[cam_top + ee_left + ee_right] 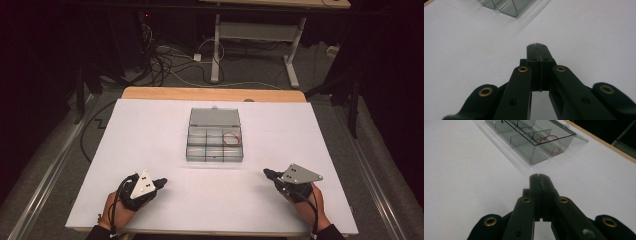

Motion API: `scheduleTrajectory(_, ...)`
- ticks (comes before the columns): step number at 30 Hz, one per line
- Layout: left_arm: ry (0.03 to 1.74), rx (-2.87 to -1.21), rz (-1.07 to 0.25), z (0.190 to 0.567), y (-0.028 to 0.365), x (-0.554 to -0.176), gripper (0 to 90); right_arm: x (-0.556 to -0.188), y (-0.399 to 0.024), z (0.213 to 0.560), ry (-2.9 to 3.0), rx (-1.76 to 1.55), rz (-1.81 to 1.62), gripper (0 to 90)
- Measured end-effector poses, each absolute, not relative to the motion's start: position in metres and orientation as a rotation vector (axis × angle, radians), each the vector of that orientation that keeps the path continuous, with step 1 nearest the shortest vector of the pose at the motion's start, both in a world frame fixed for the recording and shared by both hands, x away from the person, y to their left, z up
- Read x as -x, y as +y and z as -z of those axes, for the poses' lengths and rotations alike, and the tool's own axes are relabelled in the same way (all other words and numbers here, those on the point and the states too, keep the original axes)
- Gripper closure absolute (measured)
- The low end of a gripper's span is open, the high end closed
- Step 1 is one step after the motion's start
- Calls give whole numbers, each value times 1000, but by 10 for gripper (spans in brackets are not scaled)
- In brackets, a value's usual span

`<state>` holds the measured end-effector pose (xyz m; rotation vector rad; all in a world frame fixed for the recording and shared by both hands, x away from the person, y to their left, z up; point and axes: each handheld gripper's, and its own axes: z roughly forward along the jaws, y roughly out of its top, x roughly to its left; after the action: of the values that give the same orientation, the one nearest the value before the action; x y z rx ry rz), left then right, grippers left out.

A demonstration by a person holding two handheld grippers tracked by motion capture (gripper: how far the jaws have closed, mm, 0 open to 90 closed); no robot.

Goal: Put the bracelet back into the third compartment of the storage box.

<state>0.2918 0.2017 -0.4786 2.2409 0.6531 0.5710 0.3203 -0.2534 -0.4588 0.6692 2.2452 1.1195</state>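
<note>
Presently both hands rest low at the near edge of the white table (150, 130), one at each side. Left gripper (162, 183) lies near the near-left part of the sheet, its tip aimed inward toward the middle; in the left gripper view (537, 47) the two black jaws meet flat with nothing between them. Right gripper (267, 173) mirrors it at the near-right, grey three-cornered plate on top, tip aimed inward; in the right gripper view (539, 177) its jaws are likewise pressed together, empty.

Clear plastic compartment box (215, 145) sits at the middle of the table, well apart from both grippers and roughly between them, farther from the person. Lid (215, 117) is open and laid back flat on the far side. Dividers split the tray into several cells. A red loop (231, 138), thin like a rubber band, lies in a cell on the right side; the right gripper view shows it (550, 141) in the end compartment.
</note>
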Motion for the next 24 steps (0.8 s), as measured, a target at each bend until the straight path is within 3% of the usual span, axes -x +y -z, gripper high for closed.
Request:
scheduleTrajectory(13,668,-2260,-558,473,198,-319,876,-345,-253,459,2265,-702,-1087,900)
scheduleTrajectory(24,727,-2213,-582,445,195,-382,876,-399,-258,445,2229,-786,-1033,900)
